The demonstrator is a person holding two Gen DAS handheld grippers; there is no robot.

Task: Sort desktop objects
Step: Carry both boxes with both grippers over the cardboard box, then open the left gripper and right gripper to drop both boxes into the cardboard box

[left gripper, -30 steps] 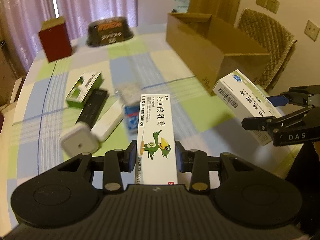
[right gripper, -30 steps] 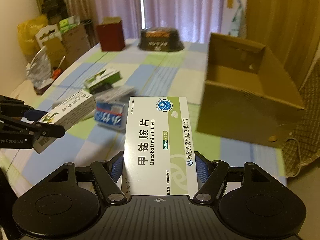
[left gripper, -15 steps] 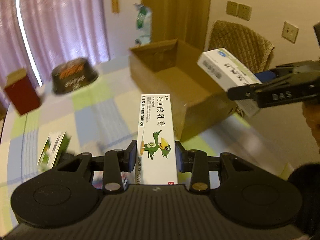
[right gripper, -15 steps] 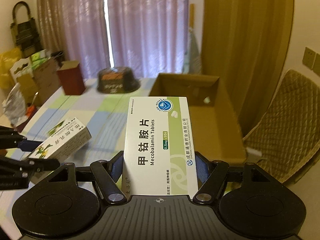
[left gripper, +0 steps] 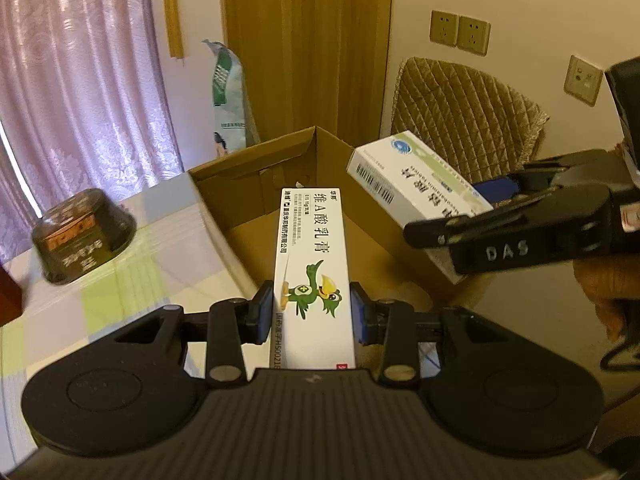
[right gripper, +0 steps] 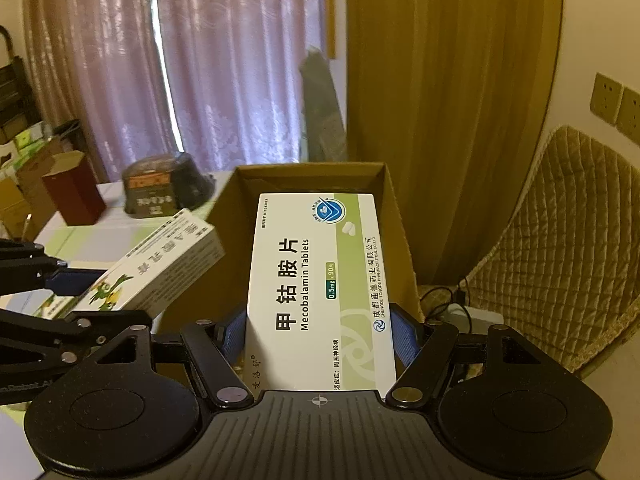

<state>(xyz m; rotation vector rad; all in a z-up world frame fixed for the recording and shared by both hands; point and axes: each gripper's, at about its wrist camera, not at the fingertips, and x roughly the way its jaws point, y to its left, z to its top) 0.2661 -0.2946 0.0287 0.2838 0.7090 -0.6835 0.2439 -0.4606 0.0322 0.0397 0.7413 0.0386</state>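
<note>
My left gripper [left gripper: 312,316] is shut on a long white ointment box with a green duck [left gripper: 312,264], held over the near end of the open cardboard box [left gripper: 248,192]. My right gripper [right gripper: 320,340] is shut on a white and green Mecobalamin tablet box [right gripper: 320,280], held in front of the same cardboard box [right gripper: 396,216]. In the left wrist view the tablet box [left gripper: 412,192] hangs above the carton's right wall, with the right gripper [left gripper: 472,216] behind it. In the right wrist view the ointment box [right gripper: 160,264] and left gripper [right gripper: 72,300] sit at the left.
A dark upturned bowl [left gripper: 80,236] and a dark red box [right gripper: 72,192] stand on the checked tablecloth [left gripper: 132,280]. A quilted chair [right gripper: 560,256] is right of the carton. Curtains and a wall with sockets lie behind. A hand [left gripper: 604,292] holds the right gripper.
Both grippers have lifted off the table and swung toward the cardboard box, each carrying its box. The loose items on the tablecloth have dropped out of view.
</note>
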